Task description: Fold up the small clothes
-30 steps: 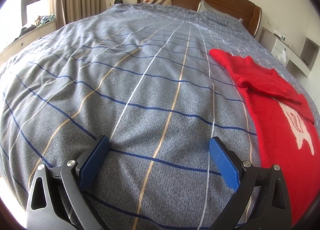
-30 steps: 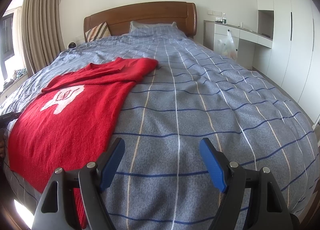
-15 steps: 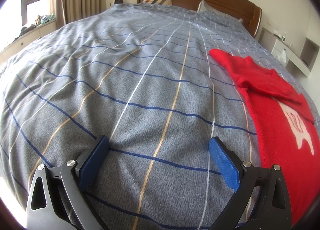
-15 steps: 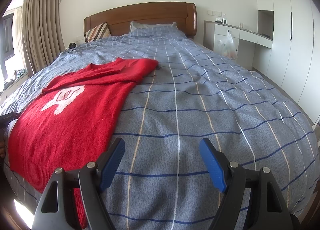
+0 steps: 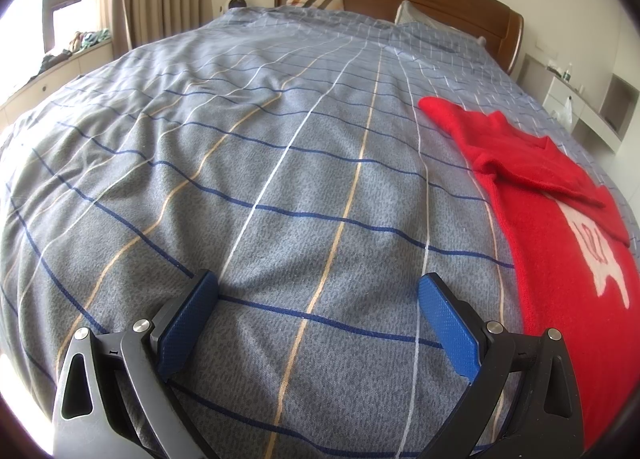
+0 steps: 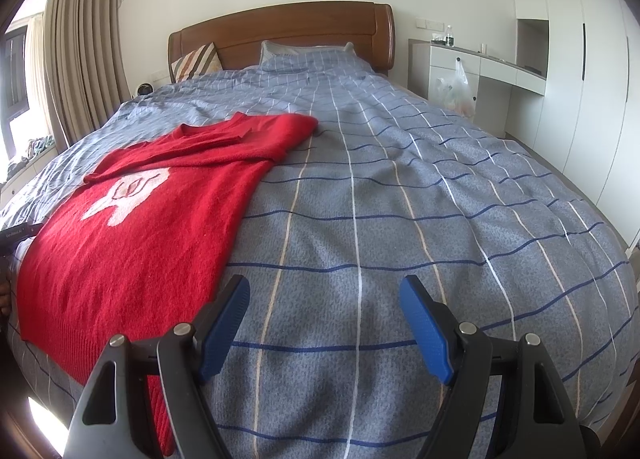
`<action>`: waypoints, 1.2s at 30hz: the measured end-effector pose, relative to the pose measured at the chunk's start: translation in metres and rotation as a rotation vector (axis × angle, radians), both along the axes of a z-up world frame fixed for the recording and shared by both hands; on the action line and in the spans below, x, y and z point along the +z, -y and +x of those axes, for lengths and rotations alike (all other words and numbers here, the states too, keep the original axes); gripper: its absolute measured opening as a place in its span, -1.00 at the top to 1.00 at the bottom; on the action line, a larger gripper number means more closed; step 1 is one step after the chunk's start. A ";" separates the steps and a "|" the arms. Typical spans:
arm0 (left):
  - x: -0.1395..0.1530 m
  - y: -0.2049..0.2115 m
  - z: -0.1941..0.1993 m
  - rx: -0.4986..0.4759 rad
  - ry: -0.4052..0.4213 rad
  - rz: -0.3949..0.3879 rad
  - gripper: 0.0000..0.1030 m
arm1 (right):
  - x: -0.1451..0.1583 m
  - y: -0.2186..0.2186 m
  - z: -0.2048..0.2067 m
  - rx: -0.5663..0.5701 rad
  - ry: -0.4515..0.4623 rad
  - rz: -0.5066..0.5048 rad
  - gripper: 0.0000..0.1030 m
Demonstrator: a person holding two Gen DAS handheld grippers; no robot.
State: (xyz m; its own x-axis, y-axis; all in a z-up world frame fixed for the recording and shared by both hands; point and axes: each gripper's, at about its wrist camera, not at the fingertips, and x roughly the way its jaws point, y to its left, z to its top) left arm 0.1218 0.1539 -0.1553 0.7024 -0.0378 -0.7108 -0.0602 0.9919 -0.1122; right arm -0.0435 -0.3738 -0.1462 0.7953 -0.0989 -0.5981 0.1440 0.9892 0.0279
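A red knit sweater [image 6: 152,215] with a white figure on its front lies flat on the grey checked bed cover [image 6: 400,199], its sleeves folded across the chest. In the left wrist view the sweater [image 5: 560,227] is at the right edge. My left gripper [image 5: 318,293] is open and empty, above bare cover to the left of the sweater. My right gripper [image 6: 324,295] is open and empty, above bare cover just right of the sweater's hem.
A wooden headboard [image 6: 280,35] with pillows [image 6: 308,55] stands at the far end. A white desk with a hanging plastic bag [image 6: 456,91] and wardrobes are on the right. Curtains [image 6: 76,59] and a window sill are on the left.
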 end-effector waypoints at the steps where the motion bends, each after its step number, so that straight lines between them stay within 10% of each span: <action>1: 0.000 0.000 0.000 0.000 0.000 0.000 -0.95 | 0.000 0.000 0.000 0.000 0.000 0.000 -0.49; 36: 0.027 0.003 -0.044 -0.041 -0.030 -0.085 -0.97 | 0.012 0.025 -0.019 -0.068 0.026 0.089 -0.49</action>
